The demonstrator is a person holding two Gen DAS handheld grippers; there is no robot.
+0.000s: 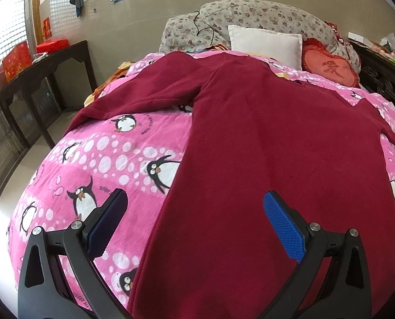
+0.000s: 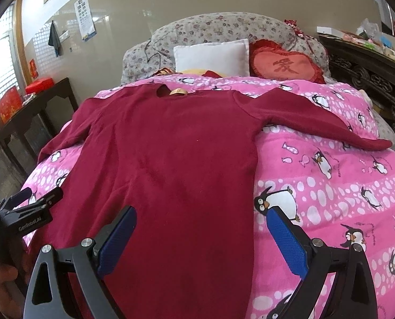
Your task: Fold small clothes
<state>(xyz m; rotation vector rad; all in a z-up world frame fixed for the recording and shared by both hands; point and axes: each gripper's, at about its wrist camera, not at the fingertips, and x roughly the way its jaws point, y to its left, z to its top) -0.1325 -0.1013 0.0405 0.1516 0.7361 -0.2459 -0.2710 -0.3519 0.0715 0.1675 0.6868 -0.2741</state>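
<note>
Both grippers, left [image 1: 194, 212] and right [image 2: 201, 228], hang wide open and empty over the hem of the red top [image 2: 176, 164], spread flat on the bed [image 2: 317, 175]. Folding looks unstarted. Next, probably, each needs to pinch a hem corner or sleeve.

Red sweater [image 2: 176, 159] flat on penguin quilt [image 2: 330, 186], sleeves spread; right gripper [image 2: 201, 239] fingers [image 2: 286, 242] apart above hem.

left gripper [image 1: 194, 223] agape, right gripper [image 2: 201, 239] likewise (both empty)
</note>
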